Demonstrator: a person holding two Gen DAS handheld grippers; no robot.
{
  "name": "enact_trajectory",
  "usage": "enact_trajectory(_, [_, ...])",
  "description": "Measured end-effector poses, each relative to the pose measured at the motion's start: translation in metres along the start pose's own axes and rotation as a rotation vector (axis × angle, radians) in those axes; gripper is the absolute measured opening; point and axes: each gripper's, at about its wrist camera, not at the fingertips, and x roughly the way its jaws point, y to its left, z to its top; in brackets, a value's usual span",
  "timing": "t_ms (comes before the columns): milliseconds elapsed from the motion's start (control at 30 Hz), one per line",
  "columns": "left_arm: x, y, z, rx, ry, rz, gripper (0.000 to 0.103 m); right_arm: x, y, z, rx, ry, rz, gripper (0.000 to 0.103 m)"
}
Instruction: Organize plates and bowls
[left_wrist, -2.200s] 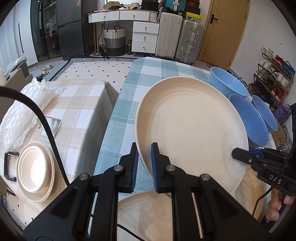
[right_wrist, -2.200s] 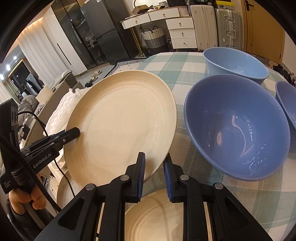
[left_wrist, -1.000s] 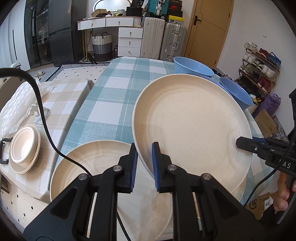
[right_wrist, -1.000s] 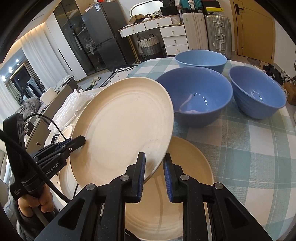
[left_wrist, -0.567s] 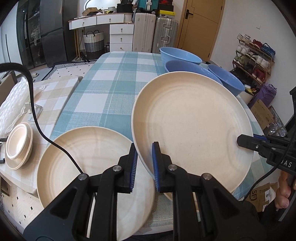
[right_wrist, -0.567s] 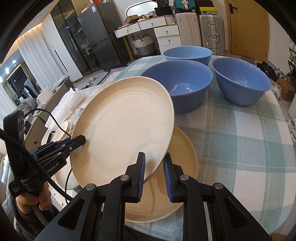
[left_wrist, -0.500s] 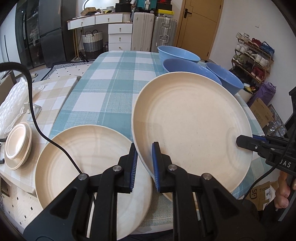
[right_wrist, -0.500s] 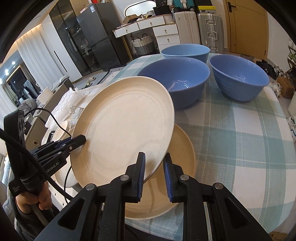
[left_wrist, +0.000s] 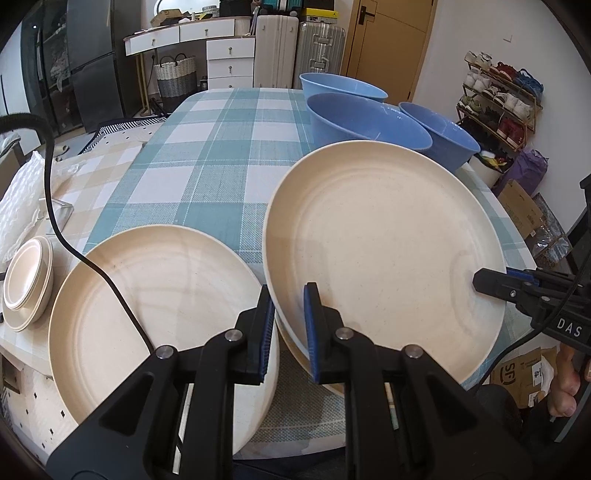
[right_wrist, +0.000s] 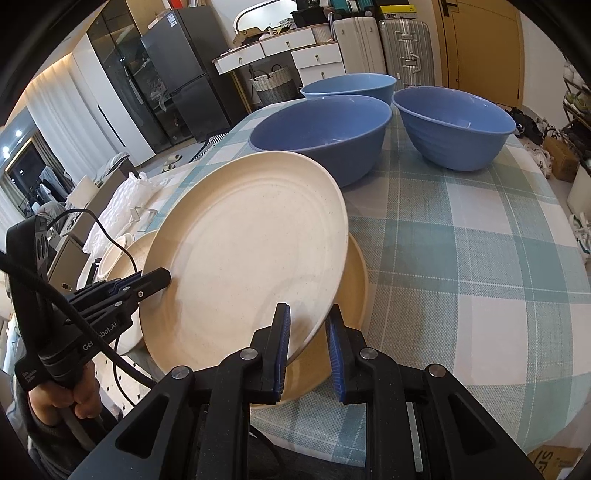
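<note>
Above the checked desk (left_wrist: 229, 147), near its front edge: cream plate (left_wrist: 384, 254) tilted, pinched at opposite rims by left hand-held gripper (left_wrist: 288, 325) and right hand-held gripper (right_wrist: 306, 347), over another plate (right_wrist: 354, 295); three blue bowls (right_wrist: 325, 129) behind.

The round cream plate (left_wrist: 388, 251) looks matt and faintly speckled, with shallow concentric ridges; the three round blue bowls (right_wrist: 325, 129) are smooth and glossy, catching highlights; the teal-and-white checked tablecloth (right_wrist: 461, 258) is coarsely woven cloth; the black plastic gripper fingers (left_wrist: 258, 332) look matt, their blue pads ribbed.
</note>
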Motion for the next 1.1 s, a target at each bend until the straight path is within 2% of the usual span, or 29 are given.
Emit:
enact_trajectory(867, [0.013, -0.004, -0.006, 0.02, 0.028, 0.0, 0.013, 0.013, 0.008, -0.006, 0.005, 0.022, -0.036, 0.021])
enact_trajectory(933, [0.013, -0.006, -0.007, 0.025, 0.032, 0.003, 0.017, 0.013, 0.008, -0.006, 0.001, 0.022, -0.041, 0.022])
enact_trajectory(1000, [0.014, -0.008, -0.007, 0.034, 0.037, 0.008, 0.022, 0.013, 0.006, -0.006, -0.002, 0.023, -0.036, 0.024])
enact_trajectory(1100, [0.015, -0.008, -0.008, 0.036, 0.039, 0.009, 0.028, 0.012, 0.006, -0.007, -0.007, 0.016, -0.055, 0.037])
